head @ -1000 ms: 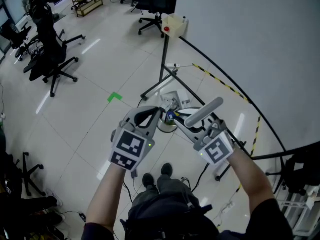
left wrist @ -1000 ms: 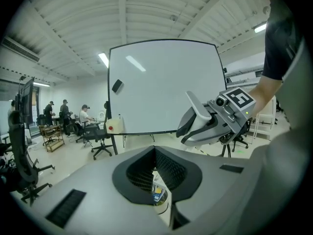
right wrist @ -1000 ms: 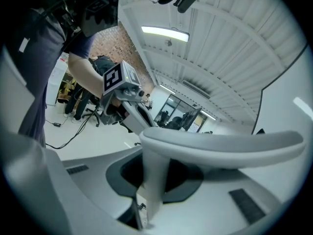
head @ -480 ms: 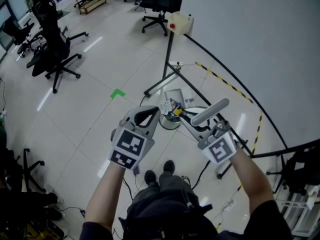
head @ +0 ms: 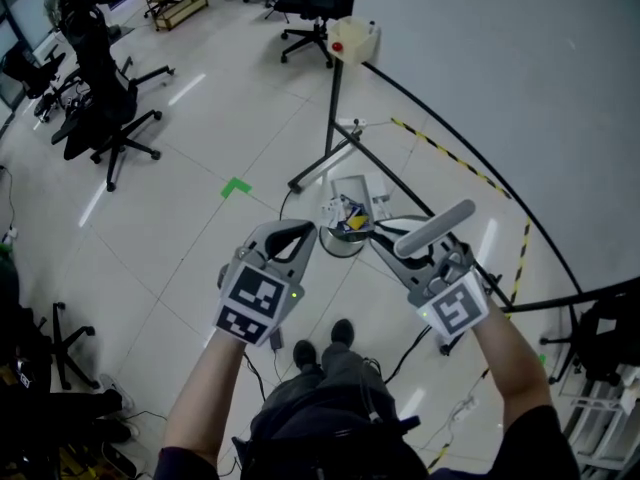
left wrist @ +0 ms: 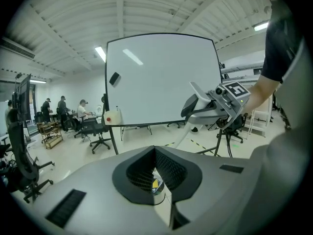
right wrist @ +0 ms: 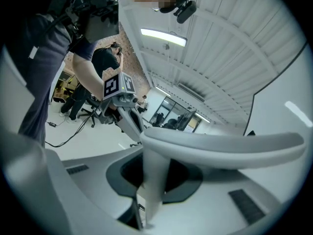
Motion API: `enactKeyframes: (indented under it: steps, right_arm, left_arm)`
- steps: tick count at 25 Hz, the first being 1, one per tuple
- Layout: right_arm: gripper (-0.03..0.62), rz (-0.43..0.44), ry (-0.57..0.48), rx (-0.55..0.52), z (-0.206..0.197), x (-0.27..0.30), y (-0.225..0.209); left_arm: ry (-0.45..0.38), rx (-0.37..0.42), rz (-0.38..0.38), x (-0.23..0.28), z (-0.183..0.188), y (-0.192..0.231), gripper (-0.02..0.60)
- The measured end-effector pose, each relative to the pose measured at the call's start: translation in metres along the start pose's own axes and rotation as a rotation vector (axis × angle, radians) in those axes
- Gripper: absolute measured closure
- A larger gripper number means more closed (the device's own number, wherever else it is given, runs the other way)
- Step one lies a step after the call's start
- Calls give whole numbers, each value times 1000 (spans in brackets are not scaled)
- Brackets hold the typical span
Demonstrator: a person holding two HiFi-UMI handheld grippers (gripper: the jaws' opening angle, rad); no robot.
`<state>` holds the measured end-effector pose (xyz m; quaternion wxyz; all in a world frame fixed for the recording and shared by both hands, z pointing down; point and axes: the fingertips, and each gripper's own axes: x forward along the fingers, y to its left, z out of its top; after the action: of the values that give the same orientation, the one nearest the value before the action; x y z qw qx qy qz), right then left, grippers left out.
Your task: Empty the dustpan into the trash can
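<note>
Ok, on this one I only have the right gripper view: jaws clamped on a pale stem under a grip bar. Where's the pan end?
Observer: In the head view the dustpan meets the far edge of a metal trash can.
Operator: Anything in the can?
Observer: Yes, blue and yellow litter shows at its mouth.
Operator: And the other hand?
Observer: The left gripper is shut with nothing in it, left of the can in the picture.
</note>
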<state>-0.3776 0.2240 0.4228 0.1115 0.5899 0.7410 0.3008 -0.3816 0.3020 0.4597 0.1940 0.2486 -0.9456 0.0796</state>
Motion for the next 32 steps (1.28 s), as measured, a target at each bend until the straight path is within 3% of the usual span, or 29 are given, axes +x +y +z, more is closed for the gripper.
enactKeyframes:
  steps: [7,17,24,32]
  right_arm:
    - [531,86,-28,-49,-1,-8,8]
    - [531,209,-26,-118,-11,-12,26]
    - [531,247,-30,-174,-10,-23,59]
    - [531,309,-83,-229,-21,-55,75]
  left_arm:
    - [38,-6,7,18,-6,5,584]
    - [13,-6,-8,46,14,-1,584]
    - [38,-11,-10,36,-5,-20,584]
    - [60,-35,61,48,4,-40,584]
